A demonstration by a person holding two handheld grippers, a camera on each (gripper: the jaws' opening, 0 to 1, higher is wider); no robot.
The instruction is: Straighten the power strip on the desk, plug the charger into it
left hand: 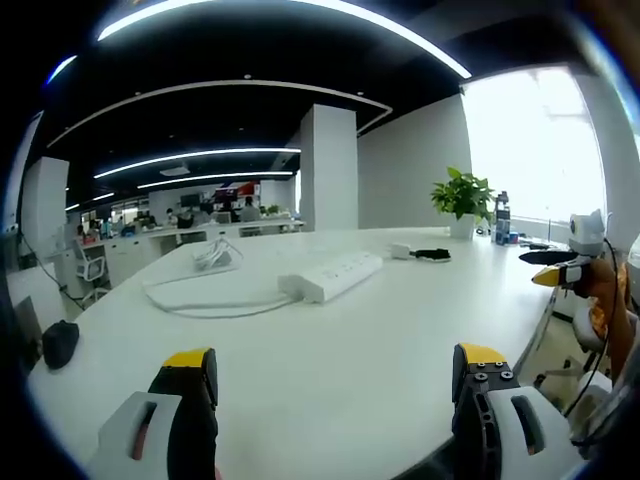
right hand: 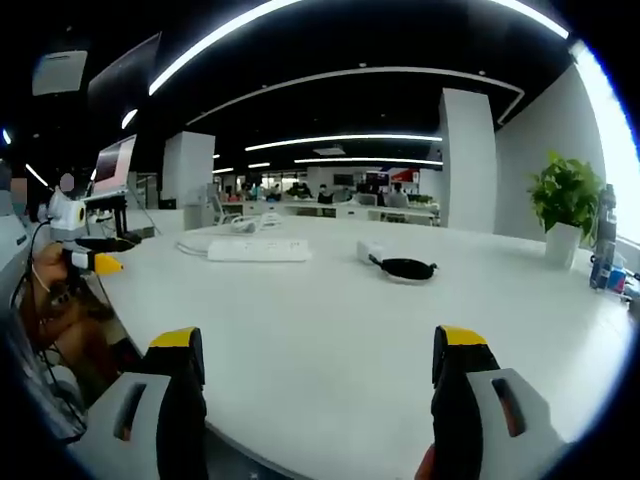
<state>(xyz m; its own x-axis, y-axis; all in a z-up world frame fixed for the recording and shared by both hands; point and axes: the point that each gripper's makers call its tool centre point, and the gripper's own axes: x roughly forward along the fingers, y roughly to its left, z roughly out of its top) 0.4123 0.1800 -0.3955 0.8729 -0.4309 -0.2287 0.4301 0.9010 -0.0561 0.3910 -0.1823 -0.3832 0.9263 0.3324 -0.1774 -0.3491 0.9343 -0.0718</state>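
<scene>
**Both grippers released above desk**

Left gripper [left hand: 335, 385] hovers over the desk [left hand: 380, 330] with jaws spread wide, holding nothing. Ahead of it, slightly left of centre, lies the power strip [left hand: 332, 276], angled, its cable [left hand: 215, 300] looping further left. The charger [left hand: 402, 251] with its dark cord [left hand: 432, 254] rests beyond the strip, to the right.

Right gripper [right hand: 318, 380] is likewise spread and empty. From it, the power strip [right hand: 258, 250] lies ahead-left, the charger [right hand: 371, 251] ahead near centre. A plant [right hand: 563, 205] stands far right.
</scene>
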